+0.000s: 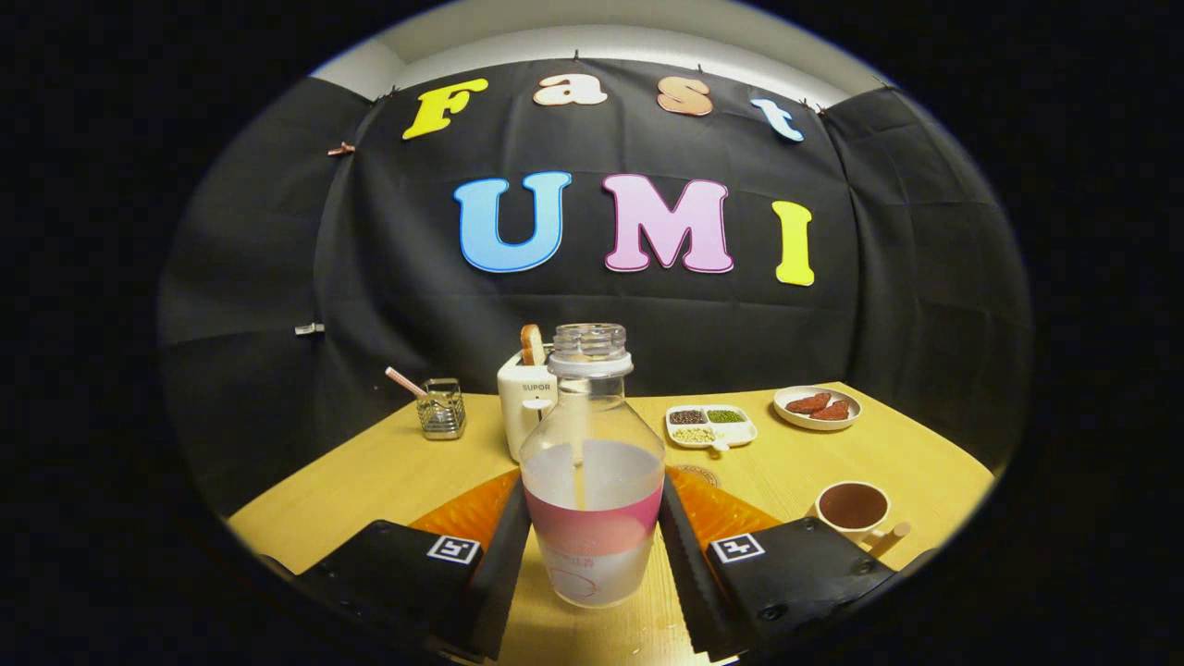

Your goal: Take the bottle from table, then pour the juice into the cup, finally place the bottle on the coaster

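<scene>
A clear bottle (592, 481) with a pink band and no cap stands upright between my fingers, holding pale juice to about half its height. My gripper (592, 495) is shut on the bottle, with both fingers (507, 546) pressed against its lower sides. The wooden table (370, 472) shows under the bottle's base; I cannot tell whether the base touches it. A cream cup (853, 509) with a brown inside and a handle stands to the right, just beyond the right finger. A round coaster (700, 474) lies just past the right fingertip, partly hidden by it.
Behind the bottle stands a white toaster (524, 407) with a bread slice in it. A small glass jar (441, 409) with a straw sits to the left. A divided dish of seeds (710, 425) and a plate of red sausages (818, 407) lie at the back right.
</scene>
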{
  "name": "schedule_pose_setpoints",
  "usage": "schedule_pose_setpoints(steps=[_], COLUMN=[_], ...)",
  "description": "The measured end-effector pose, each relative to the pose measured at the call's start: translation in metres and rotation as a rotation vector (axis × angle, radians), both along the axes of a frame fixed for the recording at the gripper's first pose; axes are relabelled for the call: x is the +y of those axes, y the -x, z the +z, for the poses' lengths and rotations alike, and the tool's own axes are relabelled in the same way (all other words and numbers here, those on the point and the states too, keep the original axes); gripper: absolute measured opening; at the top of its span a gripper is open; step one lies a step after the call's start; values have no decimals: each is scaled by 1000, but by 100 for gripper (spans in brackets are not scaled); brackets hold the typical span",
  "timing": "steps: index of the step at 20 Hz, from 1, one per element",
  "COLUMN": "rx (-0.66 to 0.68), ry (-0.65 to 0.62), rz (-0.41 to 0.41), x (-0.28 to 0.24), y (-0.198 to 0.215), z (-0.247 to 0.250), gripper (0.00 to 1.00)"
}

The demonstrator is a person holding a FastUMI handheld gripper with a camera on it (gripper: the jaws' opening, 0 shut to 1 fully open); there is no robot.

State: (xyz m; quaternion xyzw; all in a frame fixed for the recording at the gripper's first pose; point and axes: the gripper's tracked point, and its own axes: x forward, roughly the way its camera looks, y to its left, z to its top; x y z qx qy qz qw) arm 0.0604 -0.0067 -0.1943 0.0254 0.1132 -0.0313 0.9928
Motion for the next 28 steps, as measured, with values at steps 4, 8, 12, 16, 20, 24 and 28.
schedule_pose_setpoints(steps=[4, 8, 12, 16, 20, 24, 28], rx=[-19, 4, -53, -68, -44, -34, -13], ry=[-220, -517, -855, -1111, -1220, -1263, -1312], rz=[-61, -153, -297, -397, -426, -424, -426], x=[-13, -37, -78, -109, -119, -121, -115], y=[5, 10, 12, 16, 17, 19, 10], z=[23, 21, 22, 7, -10, -14, -23], gripper=[75, 75, 74, 74, 75, 74, 74])
